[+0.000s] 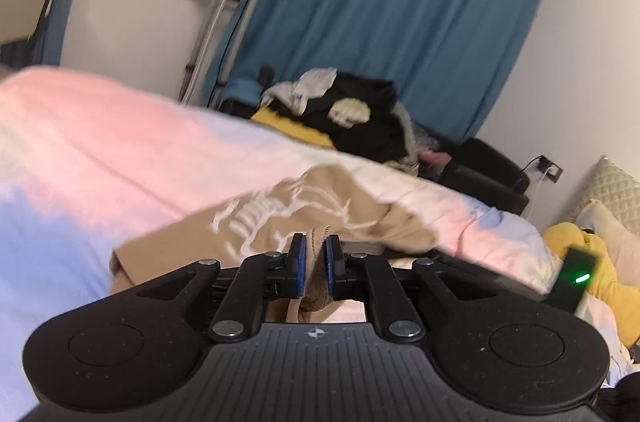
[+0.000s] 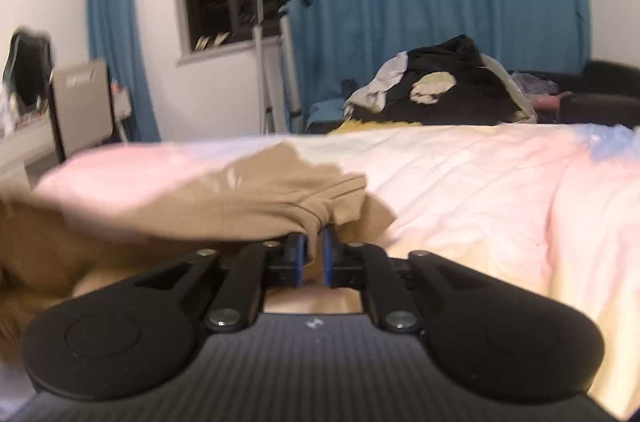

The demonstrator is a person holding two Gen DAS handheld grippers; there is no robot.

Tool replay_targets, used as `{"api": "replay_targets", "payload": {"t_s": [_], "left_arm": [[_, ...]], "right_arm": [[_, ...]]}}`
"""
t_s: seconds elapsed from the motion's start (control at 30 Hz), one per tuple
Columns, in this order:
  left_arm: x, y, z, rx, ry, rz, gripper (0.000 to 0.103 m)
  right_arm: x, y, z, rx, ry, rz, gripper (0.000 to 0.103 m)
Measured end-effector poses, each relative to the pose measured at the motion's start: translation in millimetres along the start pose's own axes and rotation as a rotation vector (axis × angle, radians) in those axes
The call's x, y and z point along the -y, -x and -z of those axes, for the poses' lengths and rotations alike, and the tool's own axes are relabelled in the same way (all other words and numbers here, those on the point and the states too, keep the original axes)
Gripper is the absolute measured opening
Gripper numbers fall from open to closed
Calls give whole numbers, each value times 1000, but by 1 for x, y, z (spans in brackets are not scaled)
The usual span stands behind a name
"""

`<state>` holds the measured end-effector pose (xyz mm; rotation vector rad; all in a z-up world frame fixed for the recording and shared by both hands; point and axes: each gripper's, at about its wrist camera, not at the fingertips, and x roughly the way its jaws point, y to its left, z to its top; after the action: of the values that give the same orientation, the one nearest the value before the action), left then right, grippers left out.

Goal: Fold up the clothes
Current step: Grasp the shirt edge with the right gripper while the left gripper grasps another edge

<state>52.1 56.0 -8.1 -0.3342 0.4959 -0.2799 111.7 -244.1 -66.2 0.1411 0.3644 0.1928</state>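
Tan garment (image 1: 280, 218) lying on the pastel bedspread (image 1: 100, 150), near the bed's near edge. Left gripper (image 1: 316, 264) clamped on a fold of the tan cloth, which fills the gap between its blue pads (image 1: 301, 262). Right gripper (image 2: 316, 254) likewise closed on a ribbed hem of the same garment (image 2: 240, 198). In the left wrist view the garment's long axis runs from the near edge obliquely toward the far right; a pale printed motif (image 1: 280, 210) faces up. Only this view shows the yellow plush (image 1: 580, 242) and cushions at the bed's right end. Only the right wrist view shows the desk and chair (image 2: 80, 102) at left. Both show a dark clothes pile (image 2: 448, 82) beyond the bed's far edge
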Motion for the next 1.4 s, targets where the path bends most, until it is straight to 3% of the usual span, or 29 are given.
{"api": "replay_targets", "payload": {"t_s": [0.1, 0.13, 0.27, 0.47, 0.63, 0.83, 0.97, 1.03, 1.13, 1.2, 1.27, 1.3, 1.4], "left_arm": [[9, -3, 3, -5, -75, 2, 15], [12, -2, 6, -7, -96, 0, 20], [24, 4, 14, 6, -167, -17, 56], [46, 12, 29, 45, -352, 18, 57], [74, 8, 57, 15, -614, 57, 57], [91, -22, 103, -68, -913, -76, 57], [96, -41, 137, -80, -1183, -219, 56], [96, -48, 146, -82, -1253, -258, 55], [94, -57, 150, -40, -1293, -317, 55], [95, -65, 146, -30, -1307, -393, 44], [95, -64, 134, -9, -1238, -416, 15], [96, -60, 124, 22, -1180, -416, 9], [102, -30, 98, 188, -1017, -396, 8]], "right_arm": [[-3, 10, -13, 54, 6, 2, 6], [-5, 14, -17, 76, 19, 2, 6], [-8, 27, -30, 131, 47, -10, 6], [0, 34, -42, 140, 20, -26, 3], [3, 40, -50, 154, -7, -37, 3], [6, 47, -60, 180, -41, -64, 3], [8, 52, -67, 193, -68, -84, 3], [8, 55, -69, 198, -76, -93, 3], [8, 59, -72, 207, -81, -103, 3], [7, 61, -73, 214, -70, -103, 3], [7, 63, -72, 214, -74, -103, 3], [8, 64, -72, 213, -78, -102, 3], [9, 71, -71, 230, -67, -80, 2]]}}
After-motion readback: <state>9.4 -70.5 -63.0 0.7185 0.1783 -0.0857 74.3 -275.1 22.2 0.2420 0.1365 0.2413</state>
